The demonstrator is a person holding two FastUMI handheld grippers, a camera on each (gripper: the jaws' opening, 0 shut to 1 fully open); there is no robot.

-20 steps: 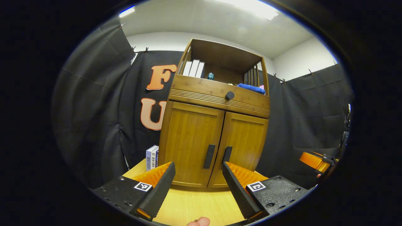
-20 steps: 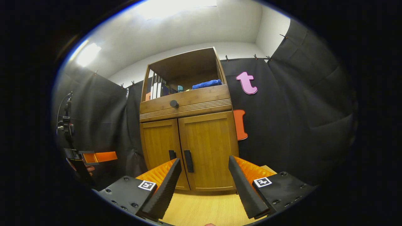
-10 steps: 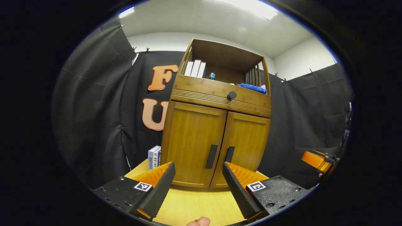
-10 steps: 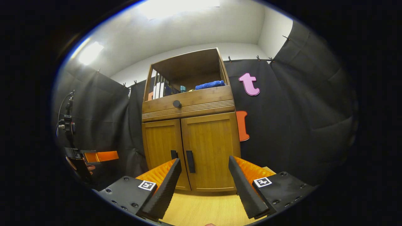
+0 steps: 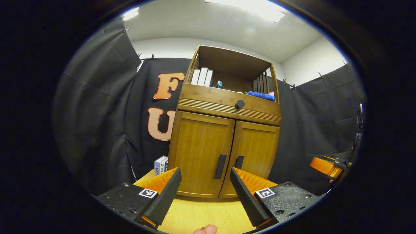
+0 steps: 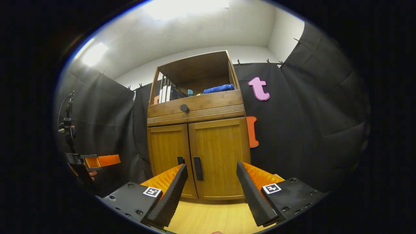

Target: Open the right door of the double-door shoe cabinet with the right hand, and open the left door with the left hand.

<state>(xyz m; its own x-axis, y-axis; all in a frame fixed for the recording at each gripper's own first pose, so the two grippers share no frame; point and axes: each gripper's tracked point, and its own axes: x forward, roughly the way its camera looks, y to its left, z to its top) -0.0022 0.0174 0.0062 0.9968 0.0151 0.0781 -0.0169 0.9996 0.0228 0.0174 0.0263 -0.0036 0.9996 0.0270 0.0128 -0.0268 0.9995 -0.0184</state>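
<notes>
Both views low over the tabletop (image 5: pixel 201 216), tilted upward, near the shared shoe cabinet (image 5: pixel 224 130) front.

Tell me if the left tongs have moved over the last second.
Yes. In the left gripper view the cabinet sits lower, so the left tongs, open, have tilted slightly upward.

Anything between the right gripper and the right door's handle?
Nothing visible. The right gripper is open, short of the closed right door; only bare tabletop lies before its handle.

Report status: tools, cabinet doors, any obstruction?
Left tool open, right tool open, both short of cabinet. Left door and right door shut. Handles unobstructed.
</notes>
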